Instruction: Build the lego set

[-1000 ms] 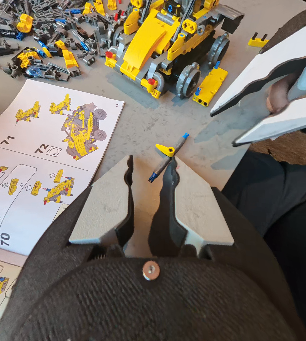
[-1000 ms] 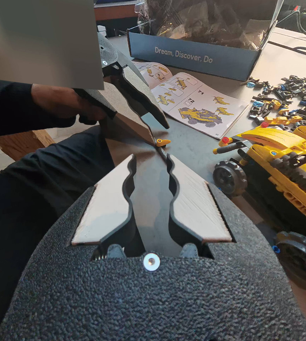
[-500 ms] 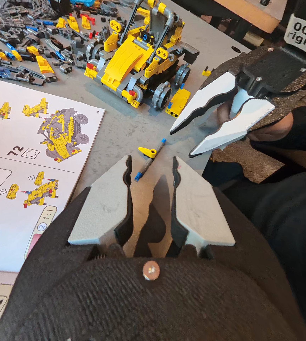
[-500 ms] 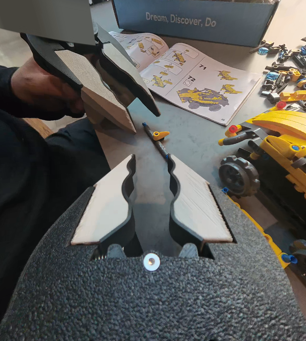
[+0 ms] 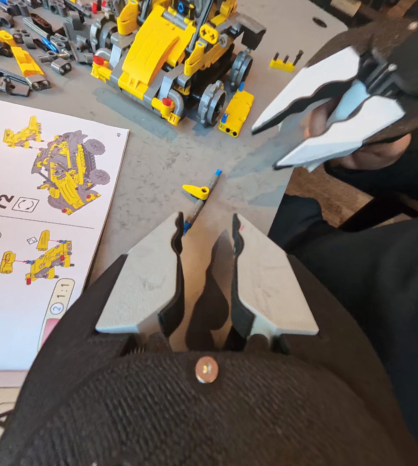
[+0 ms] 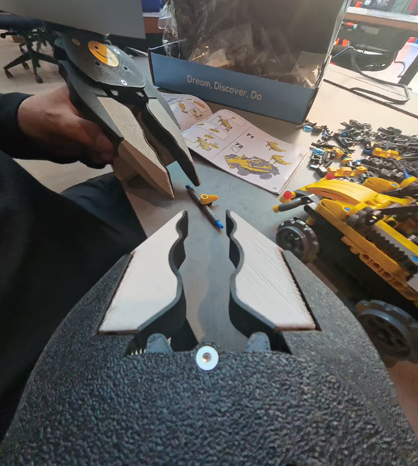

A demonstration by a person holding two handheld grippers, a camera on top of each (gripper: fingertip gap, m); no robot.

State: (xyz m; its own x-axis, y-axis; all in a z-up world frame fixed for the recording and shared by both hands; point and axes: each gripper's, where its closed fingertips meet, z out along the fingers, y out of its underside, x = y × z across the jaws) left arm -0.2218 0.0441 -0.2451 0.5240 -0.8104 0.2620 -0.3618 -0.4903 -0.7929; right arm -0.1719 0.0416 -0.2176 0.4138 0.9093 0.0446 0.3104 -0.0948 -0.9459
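Observation:
A thin grey axle with blue ends and a small yellow piece on it (image 5: 201,195) lies on the grey table near its front edge; it also shows in the right wrist view (image 6: 205,205). My left gripper (image 5: 206,218) is open and empty, its fingertips just short of the axle's near end. My right gripper (image 6: 206,214) is open and empty, its tips close to the axle's other end. Each gripper shows in the other's view, the right one (image 5: 266,146) and the left one (image 6: 185,189), both above the table.
A yellow and grey brick vehicle (image 5: 175,58) stands beyond the axle, with a loose yellow block (image 5: 237,111) beside its wheel. An open instruction booklet (image 5: 38,201) lies left. A pile of loose parts (image 6: 379,153) and a blue box (image 6: 230,88) lie farther back. The left gripper's tips are roughly 6 cm from the right gripper's.
Both grippers have shifted slightly about the axle and stay open. The left gripper's tips are now nearer the axle's blue end. The axle has not moved.

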